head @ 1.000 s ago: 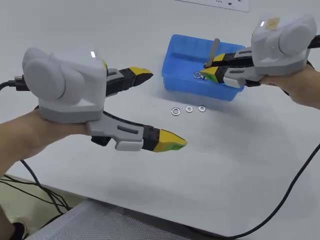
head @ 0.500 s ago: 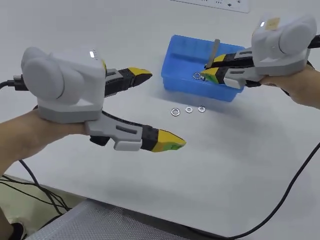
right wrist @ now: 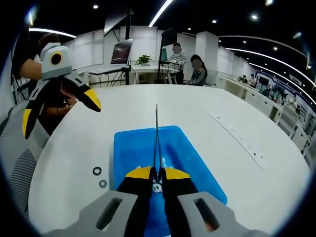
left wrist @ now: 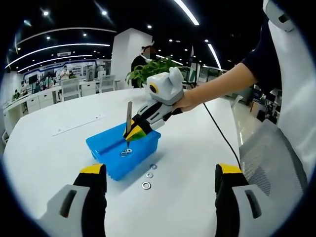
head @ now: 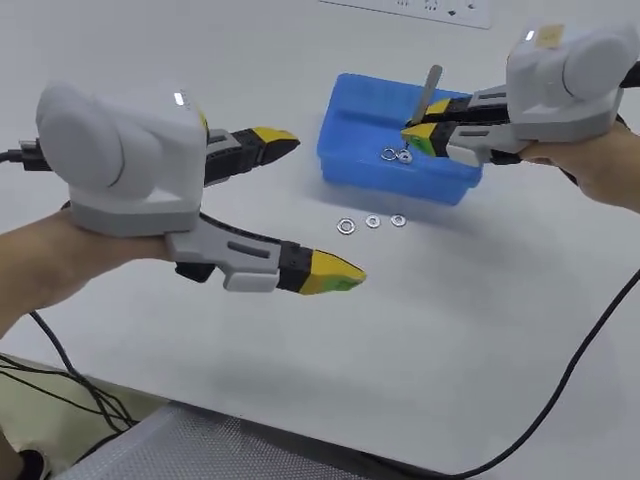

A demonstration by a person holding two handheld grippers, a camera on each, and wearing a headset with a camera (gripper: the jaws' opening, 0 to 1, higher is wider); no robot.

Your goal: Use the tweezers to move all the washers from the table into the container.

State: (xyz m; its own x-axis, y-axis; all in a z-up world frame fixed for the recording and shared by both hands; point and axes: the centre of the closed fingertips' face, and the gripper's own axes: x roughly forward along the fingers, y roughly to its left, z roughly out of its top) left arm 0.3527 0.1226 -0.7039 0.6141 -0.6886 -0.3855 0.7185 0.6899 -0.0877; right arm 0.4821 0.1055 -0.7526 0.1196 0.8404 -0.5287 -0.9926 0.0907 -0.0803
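Note:
My right gripper point(head: 420, 136) is shut on grey tweezers point(head: 431, 85), which stick up over the blue container point(head: 352, 122). Two washers point(head: 394, 155) lie inside the container, just below the jaws. Three washers point(head: 372, 221) sit in a row on the white table in front of the container. My left gripper point(head: 305, 208) hangs open and empty, nearer to me on the left. The left gripper view has the right gripper point(left wrist: 134, 132), the tweezers point(left wrist: 129, 114), the container point(left wrist: 113, 159) and the table washers point(left wrist: 146, 185). The right gripper view looks along the tweezers point(right wrist: 157, 131) into the container point(right wrist: 180, 148).
The white table point(head: 470, 320) stretches wide around the container. A black cable point(head: 590, 350) trails from the right gripper across the table's right side. More cables point(head: 60, 375) hang off the near left edge. A white power strip point(head: 440, 10) lies at the far edge.
My right gripper with the tweezers has lifted slightly above the washers in the container. The left gripper has stayed open in about the same place.

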